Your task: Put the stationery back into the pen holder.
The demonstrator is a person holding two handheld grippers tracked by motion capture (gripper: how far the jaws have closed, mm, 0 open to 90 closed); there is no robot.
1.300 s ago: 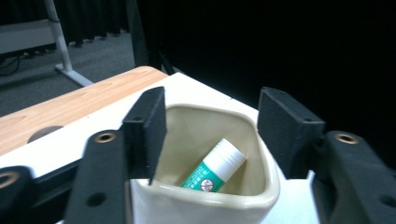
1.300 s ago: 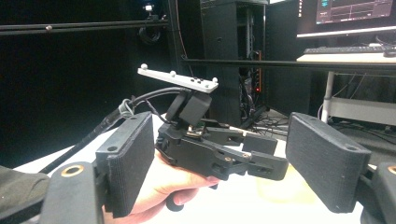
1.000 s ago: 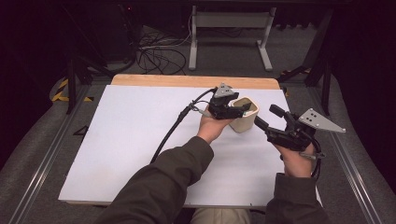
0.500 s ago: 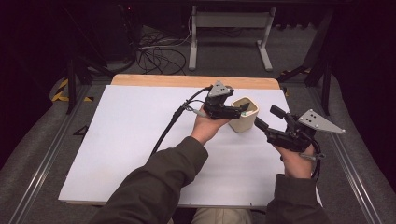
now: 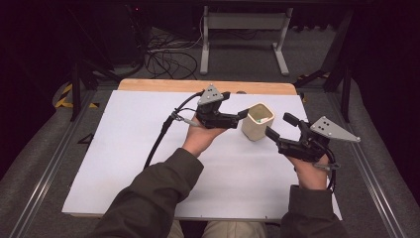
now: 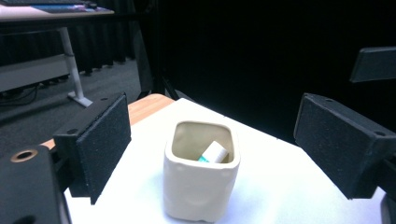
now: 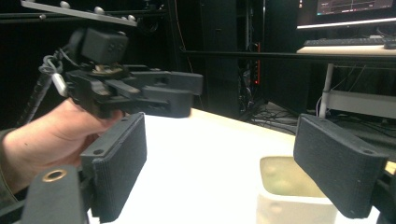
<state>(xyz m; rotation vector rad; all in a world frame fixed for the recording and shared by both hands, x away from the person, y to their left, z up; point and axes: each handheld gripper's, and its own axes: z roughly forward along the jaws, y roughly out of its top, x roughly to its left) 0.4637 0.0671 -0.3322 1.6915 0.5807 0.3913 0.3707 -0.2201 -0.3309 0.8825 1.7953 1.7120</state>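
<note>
A cream square cup (image 5: pixel 257 122) stands upright on the white table sheet (image 5: pixel 124 148), right of centre. In the left gripper view the cup (image 6: pixel 200 189) holds a small white and teal object (image 6: pixel 214 152) leaning in one corner. My left gripper (image 5: pixel 236 106) hovers just left of the cup, open, jaws pointing at it and apart from it. Its pads (image 6: pixel 102 144) stand wide with nothing between them. My right gripper (image 5: pixel 278 125) is open beside the cup's right side. In its own view the cup's rim (image 7: pixel 285 184) lies low between the pads (image 7: pixel 337 164).
The table's wooden far edge (image 5: pixel 208 85) borders a dark floor with cables (image 5: pixel 163 59) and a desk frame (image 5: pixel 242 22). The left gripper's cable (image 5: pixel 161 136) trails across the sheet. From the right gripper view, the left gripper (image 7: pixel 135 91) and its hand (image 7: pixel 46 140) are close at left.
The left gripper has drawn back to the left, off the cup's rim, leaving a gap. The cup and the right gripper have stayed put.
</note>
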